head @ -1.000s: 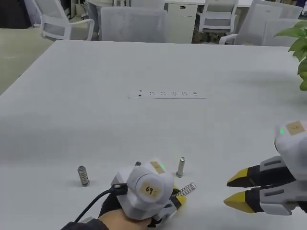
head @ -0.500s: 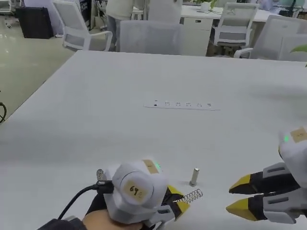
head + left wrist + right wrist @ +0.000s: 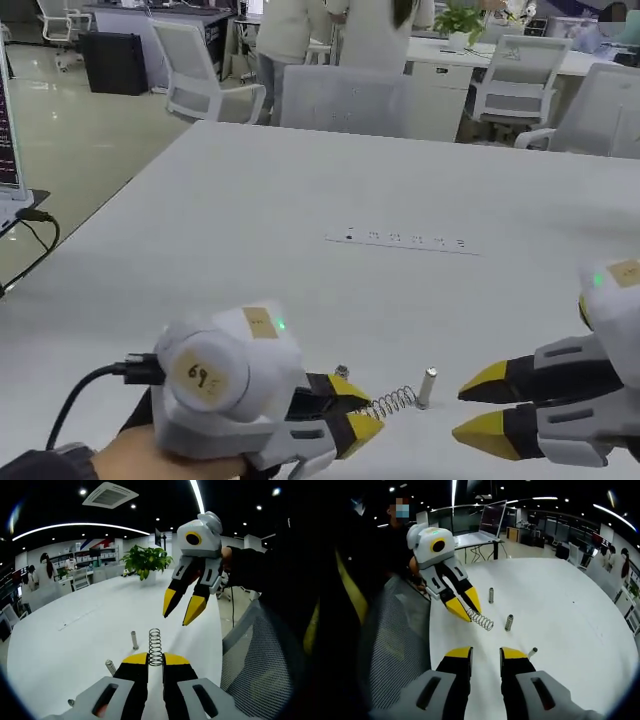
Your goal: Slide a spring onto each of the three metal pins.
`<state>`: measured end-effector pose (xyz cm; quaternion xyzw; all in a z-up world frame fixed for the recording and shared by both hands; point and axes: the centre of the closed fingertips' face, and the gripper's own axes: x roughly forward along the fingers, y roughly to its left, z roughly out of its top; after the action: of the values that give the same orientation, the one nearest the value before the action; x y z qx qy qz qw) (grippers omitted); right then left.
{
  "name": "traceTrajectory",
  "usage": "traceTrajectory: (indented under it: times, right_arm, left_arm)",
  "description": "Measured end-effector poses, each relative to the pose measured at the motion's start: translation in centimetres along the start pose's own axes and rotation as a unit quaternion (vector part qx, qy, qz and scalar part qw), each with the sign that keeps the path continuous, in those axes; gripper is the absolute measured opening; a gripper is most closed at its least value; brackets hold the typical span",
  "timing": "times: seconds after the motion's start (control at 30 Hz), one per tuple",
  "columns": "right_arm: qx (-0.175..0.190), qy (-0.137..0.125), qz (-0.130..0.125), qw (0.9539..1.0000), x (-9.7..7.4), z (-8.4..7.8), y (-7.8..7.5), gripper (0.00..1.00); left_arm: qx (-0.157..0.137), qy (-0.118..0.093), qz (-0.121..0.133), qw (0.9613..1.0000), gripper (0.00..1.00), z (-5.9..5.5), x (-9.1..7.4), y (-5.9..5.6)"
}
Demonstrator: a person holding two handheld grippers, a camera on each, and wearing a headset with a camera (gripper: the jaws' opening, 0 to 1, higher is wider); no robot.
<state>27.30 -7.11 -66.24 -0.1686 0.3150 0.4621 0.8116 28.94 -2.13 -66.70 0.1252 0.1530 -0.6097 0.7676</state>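
My left gripper (image 3: 358, 410) (image 3: 155, 659) is shut on one end of a loose spring (image 3: 392, 402) (image 3: 155, 645) (image 3: 481, 618), which sticks out almost level toward a bare metal pin (image 3: 427, 388) (image 3: 134, 640) (image 3: 532, 652). The spring's free end is just left of that pin. In the right gripper view, two other pins (image 3: 491, 595) (image 3: 509, 622) each carry a spring. One pin top (image 3: 342, 372) peeks out behind the left gripper. My right gripper (image 3: 468, 406) (image 3: 485, 655) (image 3: 181, 614) hovers open, holding nothing, just right of the bare pin.
The white table (image 3: 300, 200) has a flat socket strip (image 3: 402, 240) set in its middle. Office chairs (image 3: 345, 100) line the far edge, with people standing behind them. A potted plant (image 3: 145, 562) stands further along the table.
The head camera has tilted up and shifted. The left gripper with the spring now sits further left of the bare pin, spring more level. The right gripper is closer to the pin.
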Motion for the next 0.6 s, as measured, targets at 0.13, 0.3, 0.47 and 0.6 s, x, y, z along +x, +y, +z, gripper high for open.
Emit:
traceTrajectory:
  times: [0.13,0.3,0.47,0.6]
  right_arm:
    - [-0.007,-0.017,0.018,0.9997,0.3,1.5,1.0,0.19]
    - [-0.019,-0.03,0.042,0.9985,0.6,2.8,2.4,0.19]
    - [-0.032,-0.032,0.061,0.9971,1.1,3.5,3.6,0.19]
    - [-0.037,-0.035,0.076,0.9958,1.3,3.8,4.1,0.19]
  left_arm:
    - [0.011,-0.009,-0.011,0.9998,0.02,0.3,-1.3,-0.7]
    - [0.016,-0.023,-0.023,0.9994,0.02,0.9,-2.5,-1.4]
    - [0.024,-0.033,-0.036,0.9985,0.02,1.3,-3.2,-2.2]
    - [0.029,-0.042,-0.044,0.9977,0.02,1.6,-3.2,-2.7]
